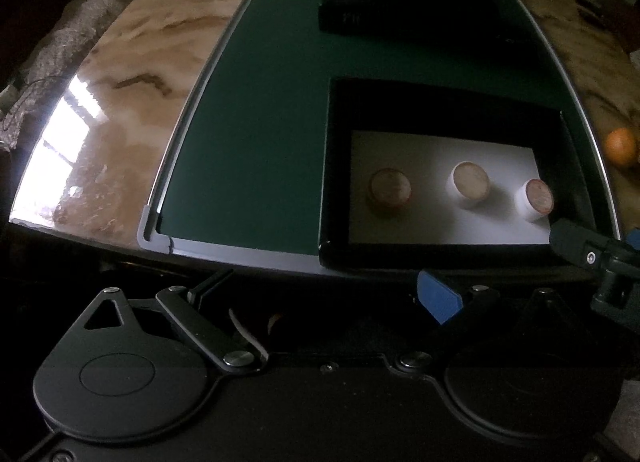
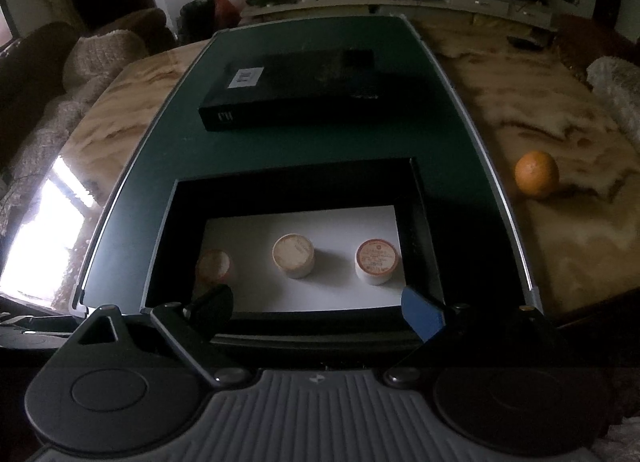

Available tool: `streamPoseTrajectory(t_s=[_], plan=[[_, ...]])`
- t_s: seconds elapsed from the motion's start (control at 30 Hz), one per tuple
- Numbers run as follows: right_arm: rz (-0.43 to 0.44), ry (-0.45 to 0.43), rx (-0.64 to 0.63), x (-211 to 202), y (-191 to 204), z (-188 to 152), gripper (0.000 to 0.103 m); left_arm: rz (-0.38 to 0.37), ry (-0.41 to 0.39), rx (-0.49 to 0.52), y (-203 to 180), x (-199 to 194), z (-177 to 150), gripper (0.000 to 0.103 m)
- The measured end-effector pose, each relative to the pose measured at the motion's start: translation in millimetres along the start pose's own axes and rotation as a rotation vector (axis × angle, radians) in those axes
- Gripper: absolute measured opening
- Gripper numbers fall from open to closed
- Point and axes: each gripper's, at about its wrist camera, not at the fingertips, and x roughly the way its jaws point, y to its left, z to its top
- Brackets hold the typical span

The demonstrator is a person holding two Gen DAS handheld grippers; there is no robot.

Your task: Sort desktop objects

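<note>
A glossy marble-patterned table (image 2: 560,222) is filling both views, with a dark green mat (image 2: 304,142) lying across its middle and a sofa and low cabinet sitting dim in the background at the top of the right wrist frame. An open black box (image 2: 424,222) is sitting on the mat in the lower centre, lined with a white sheet (image 2: 340,230). Three small round jars are standing apart in a row on that sheet: a brownish one (image 2: 214,266) at the left, a cream-lidded one (image 2: 293,255) in the middle, and a white one with a red printed label (image 2: 377,261) at the right. Above them in the frame a closed black box (image 2: 288,94) with a white sticker is lying flat. An orange (image 2: 536,173) is resting on the bare table at the right edge.

The right gripper (image 2: 320,308) is hovering over the near rim of the open box, jaws spread wide and holding nothing. The left gripper (image 1: 320,290) is hanging at the near table edge, apparently also spread wide and empty, though its fingers are dark
</note>
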Motion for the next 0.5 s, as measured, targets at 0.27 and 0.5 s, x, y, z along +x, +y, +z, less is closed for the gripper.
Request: streamPoseTrajectory(t_s=[0.27,0.5], plan=[[-0.004,-0.007,-0.002,-4.3,-0.2,-2.6,0.094,0.0,0.0,0.001,-1.4,-2.8,-3.4,0.098],[-0.008,-0.012,-0.005,-5.9,1.5,-3.7,0.094,-0.002,0.003,0.003,-1.0,-3.3,-4.6,0.098]])
